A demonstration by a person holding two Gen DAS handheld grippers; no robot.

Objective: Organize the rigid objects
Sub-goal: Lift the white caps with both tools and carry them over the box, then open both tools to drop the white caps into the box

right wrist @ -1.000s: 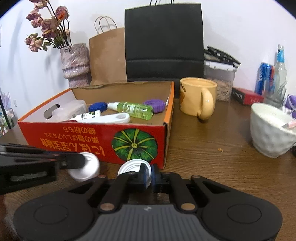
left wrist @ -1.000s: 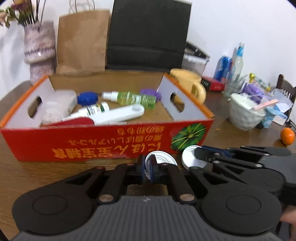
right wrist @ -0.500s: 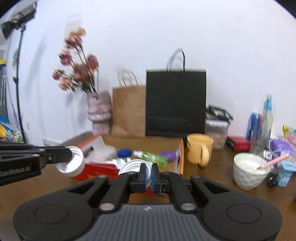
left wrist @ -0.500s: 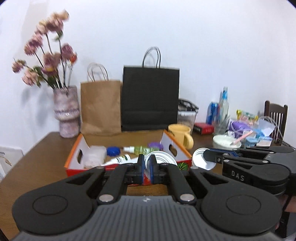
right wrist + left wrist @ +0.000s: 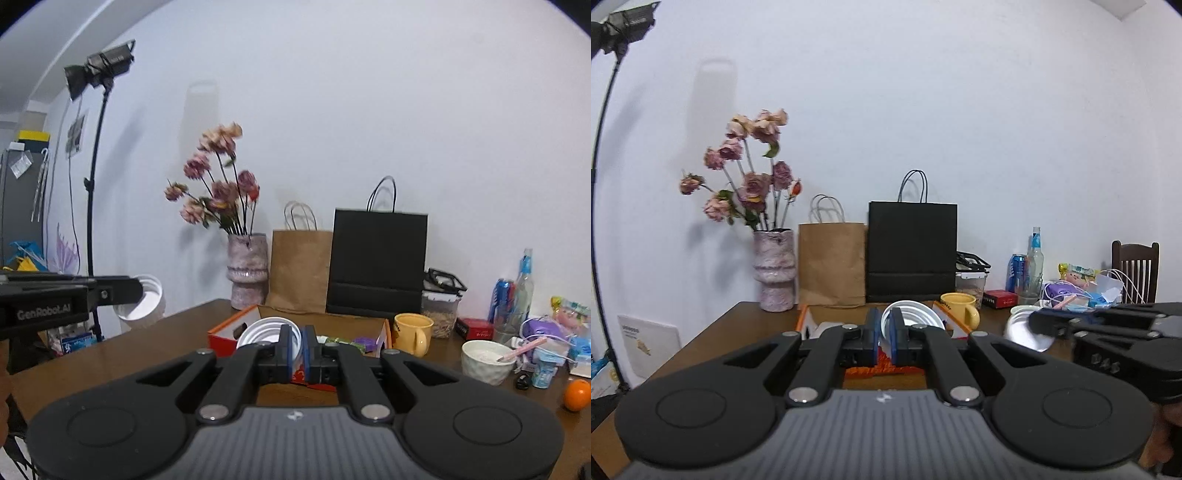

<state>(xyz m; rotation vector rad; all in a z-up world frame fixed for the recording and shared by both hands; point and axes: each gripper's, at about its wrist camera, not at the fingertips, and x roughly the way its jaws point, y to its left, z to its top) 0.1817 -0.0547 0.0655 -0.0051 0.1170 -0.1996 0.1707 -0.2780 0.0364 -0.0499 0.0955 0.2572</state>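
We hold a white lid pinched in the left gripper and another lid in the right gripper, both above the table, not yet in the half-filled box.

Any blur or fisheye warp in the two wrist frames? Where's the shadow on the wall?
Left wrist view: the right claw and its white lid are smeared; the left claw is sharp; dark corners, a bowed light stand, and a soft shadow on the wall above the flowers. Right wrist view: flowers slightly blurred, ceiling line curved, same soft shadow.
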